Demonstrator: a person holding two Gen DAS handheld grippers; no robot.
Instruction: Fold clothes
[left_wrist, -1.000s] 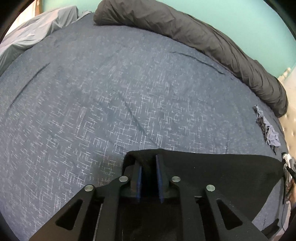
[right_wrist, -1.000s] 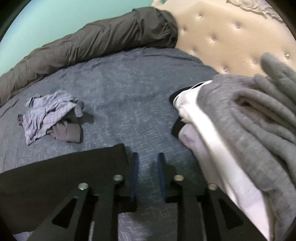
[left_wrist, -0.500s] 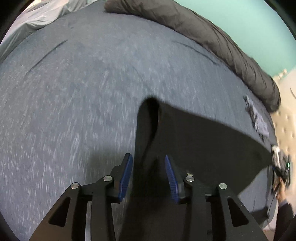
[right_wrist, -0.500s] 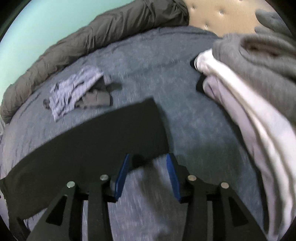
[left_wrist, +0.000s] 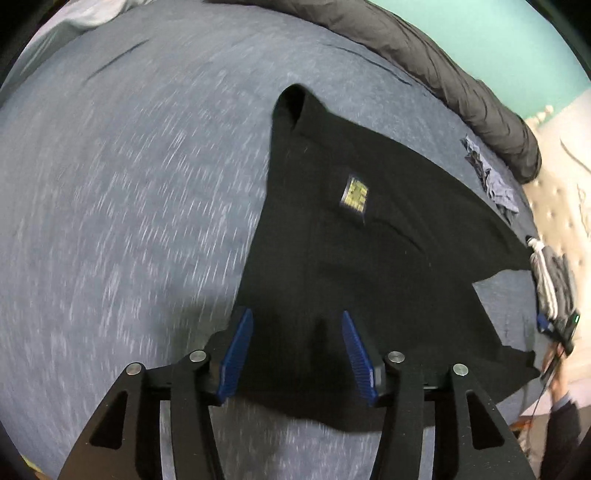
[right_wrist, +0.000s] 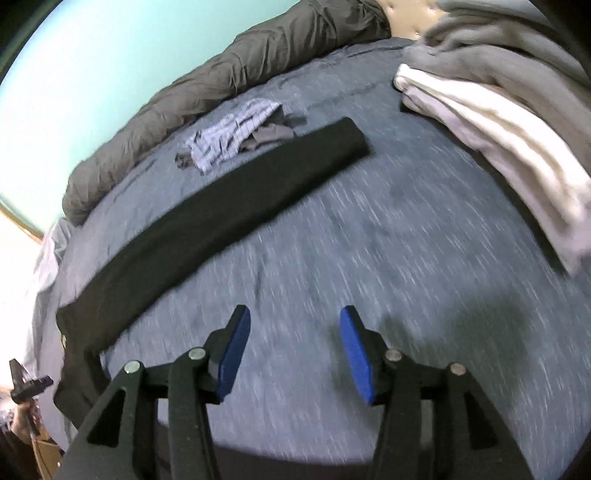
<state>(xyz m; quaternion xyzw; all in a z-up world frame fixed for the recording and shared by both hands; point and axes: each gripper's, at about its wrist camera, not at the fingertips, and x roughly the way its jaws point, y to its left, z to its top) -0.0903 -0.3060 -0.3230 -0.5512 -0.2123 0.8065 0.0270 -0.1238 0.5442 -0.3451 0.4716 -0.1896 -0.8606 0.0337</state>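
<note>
A black knit garment (left_wrist: 332, 236) lies spread flat on the heathered blue-grey bedsheet (left_wrist: 122, 206), just ahead of the left gripper (left_wrist: 297, 328), whose ribbed blue pads (left_wrist: 236, 350) are opening with dark cloth seen between them, untouched. The right gripper (right_wrist: 295, 328) is opening over bare sheet, the garment up and to its left, folded grey and white fleece (right_wrist: 491, 110) to its right.
</note>
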